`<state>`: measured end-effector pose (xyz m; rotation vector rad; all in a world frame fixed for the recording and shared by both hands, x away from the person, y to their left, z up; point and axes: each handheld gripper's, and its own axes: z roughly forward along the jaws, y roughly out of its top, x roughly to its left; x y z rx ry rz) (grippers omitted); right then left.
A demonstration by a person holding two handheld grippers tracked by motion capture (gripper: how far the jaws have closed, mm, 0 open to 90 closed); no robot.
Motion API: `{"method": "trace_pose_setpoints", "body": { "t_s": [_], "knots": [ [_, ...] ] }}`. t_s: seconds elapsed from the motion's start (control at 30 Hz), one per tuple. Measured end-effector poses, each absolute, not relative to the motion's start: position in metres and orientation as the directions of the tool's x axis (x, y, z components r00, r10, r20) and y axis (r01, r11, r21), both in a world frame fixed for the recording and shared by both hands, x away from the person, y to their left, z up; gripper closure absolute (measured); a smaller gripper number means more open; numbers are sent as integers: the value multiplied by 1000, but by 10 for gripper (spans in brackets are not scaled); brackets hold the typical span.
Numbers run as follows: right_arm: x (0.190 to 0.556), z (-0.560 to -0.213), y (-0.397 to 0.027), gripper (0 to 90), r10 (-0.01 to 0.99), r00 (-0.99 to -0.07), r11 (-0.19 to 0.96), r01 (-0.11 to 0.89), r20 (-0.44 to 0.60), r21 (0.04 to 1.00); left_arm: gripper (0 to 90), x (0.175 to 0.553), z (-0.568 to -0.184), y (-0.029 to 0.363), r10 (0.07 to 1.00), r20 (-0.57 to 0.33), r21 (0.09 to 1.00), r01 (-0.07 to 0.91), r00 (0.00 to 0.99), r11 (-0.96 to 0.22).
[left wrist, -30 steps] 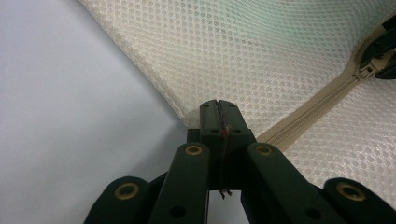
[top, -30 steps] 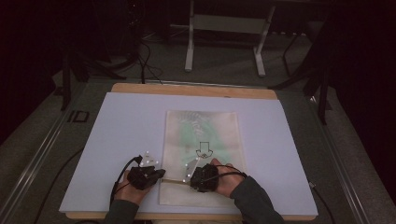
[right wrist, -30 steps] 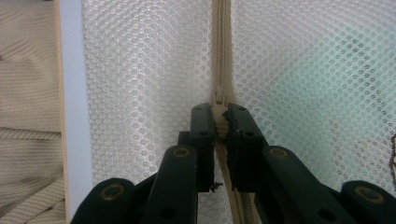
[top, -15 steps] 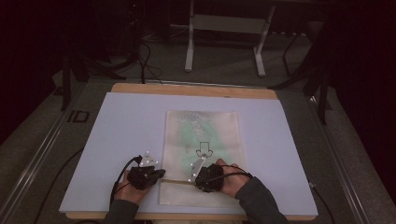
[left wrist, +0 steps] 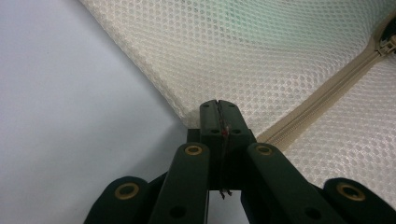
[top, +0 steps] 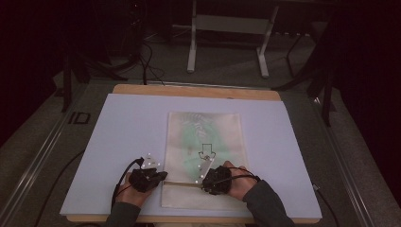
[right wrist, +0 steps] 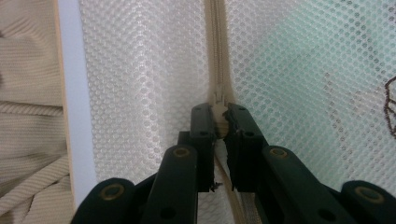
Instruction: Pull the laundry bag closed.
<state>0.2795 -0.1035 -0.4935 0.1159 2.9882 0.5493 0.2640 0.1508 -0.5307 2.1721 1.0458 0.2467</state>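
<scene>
Here, the cream mesh zip pouch lies flat on the pale lilac-white foam board that covers the wooden table, long side running away from you. A green patch and a small black outline drawing show through the mesh. The beige zipper crosses the pouch near its closest end. Beyond the table stand a white metal frame and dark cables on the grey floor; nothing lies on the board between your hands and the pouch.

Your left gripper sits at the pouch's left edge, jaws pressed together on the corner of mesh where the zipper tape ends. Your left hand rests low on the board, gripper pointing right along the zipper.

Your right gripper is clamped on the zipper's cream pull tab, jaws nearly closed around it, with the zipper line running straight ahead. Your right hand lies over the pouch's near right part, wrist angled in from the lower right, grey sleeve trailing off the board edge. The two grippers face each other along the zipper, well apart.
</scene>
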Motion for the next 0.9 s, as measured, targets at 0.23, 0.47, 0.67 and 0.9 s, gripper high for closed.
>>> {"method": "trace_pose_setpoints", "body": {
  "t_s": [0.23, 0.47, 0.67, 0.9],
  "knots": [
    [279, -496, -106, 822, 98, -992, 930, 64, -78, 361, 894, 264, -531, 151, 745, -125, 667, 611, 656, -427],
    [279, -495, -108, 822, 100, -992, 929, 65, -76, 363, 894, 264, -531, 151, 744, -126, 666, 612, 656, -427],
    [279, -494, -111, 822, 99, -992, 926, 65, -73, 371, 894, 264, -531, 151, 745, -126, 667, 612, 655, -425],
    [279, -492, -111, 822, 103, -992, 924, 68, -74, 377, 894, 264, -531, 151, 745, -126, 667, 611, 655, -426]
  ]
}}
